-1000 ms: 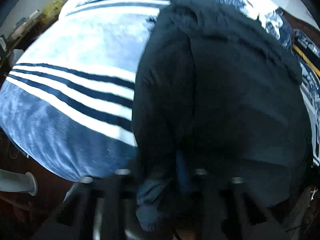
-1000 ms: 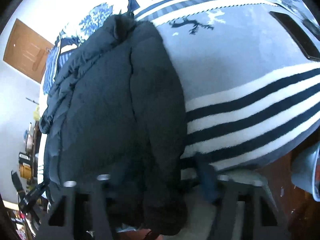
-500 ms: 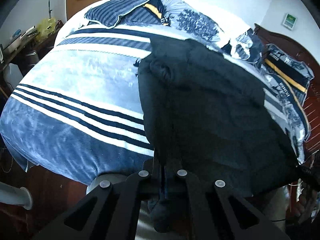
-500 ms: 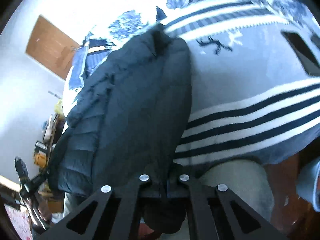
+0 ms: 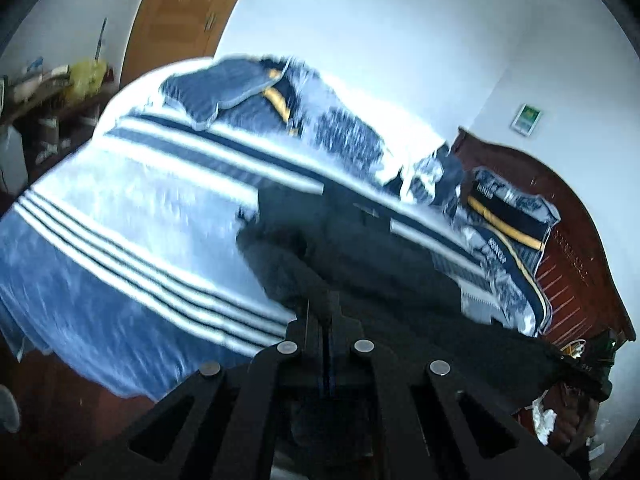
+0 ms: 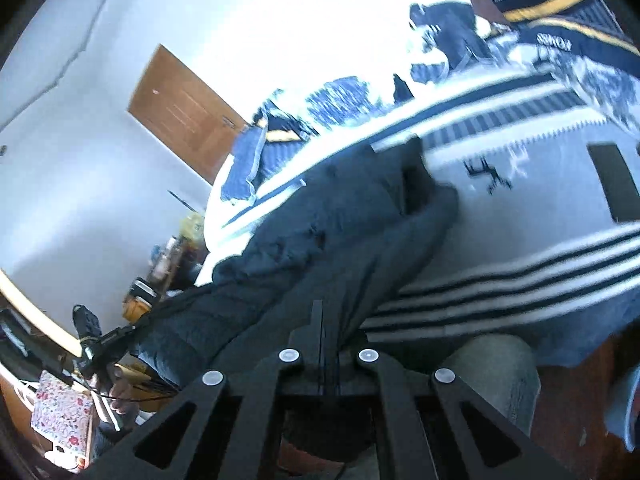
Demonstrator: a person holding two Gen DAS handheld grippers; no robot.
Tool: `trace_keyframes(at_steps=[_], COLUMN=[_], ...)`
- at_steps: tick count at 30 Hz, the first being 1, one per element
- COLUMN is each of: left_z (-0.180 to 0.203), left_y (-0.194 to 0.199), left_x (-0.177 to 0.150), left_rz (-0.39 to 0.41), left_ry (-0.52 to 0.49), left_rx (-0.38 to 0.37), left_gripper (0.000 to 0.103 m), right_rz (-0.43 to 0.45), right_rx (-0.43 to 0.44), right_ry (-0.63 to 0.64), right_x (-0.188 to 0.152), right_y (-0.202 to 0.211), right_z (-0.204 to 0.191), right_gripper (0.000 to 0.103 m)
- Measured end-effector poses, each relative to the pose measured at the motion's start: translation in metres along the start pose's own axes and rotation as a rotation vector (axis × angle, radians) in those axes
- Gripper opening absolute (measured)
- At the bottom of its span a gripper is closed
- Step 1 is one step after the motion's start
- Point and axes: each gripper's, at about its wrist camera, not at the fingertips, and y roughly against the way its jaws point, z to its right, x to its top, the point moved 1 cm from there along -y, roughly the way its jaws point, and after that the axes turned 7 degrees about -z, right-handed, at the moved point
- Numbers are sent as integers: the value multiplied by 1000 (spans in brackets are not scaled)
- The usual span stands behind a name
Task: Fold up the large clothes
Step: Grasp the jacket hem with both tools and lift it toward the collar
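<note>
The left gripper (image 5: 325,312) has its jaws pressed together on the near hem of the jacket (image 5: 372,264), and the right gripper (image 6: 325,320) is clamped the same way on the hem at the other corner — the black fabric disappears between each pair of fingers. The jacket, a dark quilted one, hangs stretched between the two grippers, its near edge raised off the bed (image 5: 132,208) while its far part lies on the striped blanket (image 6: 520,248). In the left view the jacket runs rightward to the right gripper, seen at the frame's right edge near the wooden headboard (image 5: 576,256). In the right view it slopes down to the left toward the other gripper, held low by a cluttered desk (image 6: 168,264). Pillows (image 5: 248,92) sit at the far side of the bed, and a brown door (image 6: 184,116) stands in the white wall behind. Both views are blurred.
</note>
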Motion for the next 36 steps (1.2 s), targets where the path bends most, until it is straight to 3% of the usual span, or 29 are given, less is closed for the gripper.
trace_keyframes(at_steps=[10, 18, 26, 31, 33, 36], left_z=[21, 17, -8, -26, -31, -47], left_y=[-47, -92, -205, -314, -348, -408], left_x=[66, 130, 207, 232, 232, 221], left_rz=[67, 85, -11, -143, -179, -302], left_ry=[-28, -22, 87, 141, 128, 149], left_rx=[27, 6, -39, 65, 120, 199], left_gripper=[2, 2, 2, 2, 3, 6], right_rz=[87, 94, -29, -116, -161, -237], right_rx=[26, 34, 38, -23, -55, -72], right_ry=[29, 53, -25, -96, -147, -251], right_x=[65, 152, 253, 298, 312, 319], right_y=[0, -35, -124, -205, -245, -298], right_z=[-12, -9, 22, 58, 79, 114], right_gripper=[2, 2, 2, 3, 6, 6])
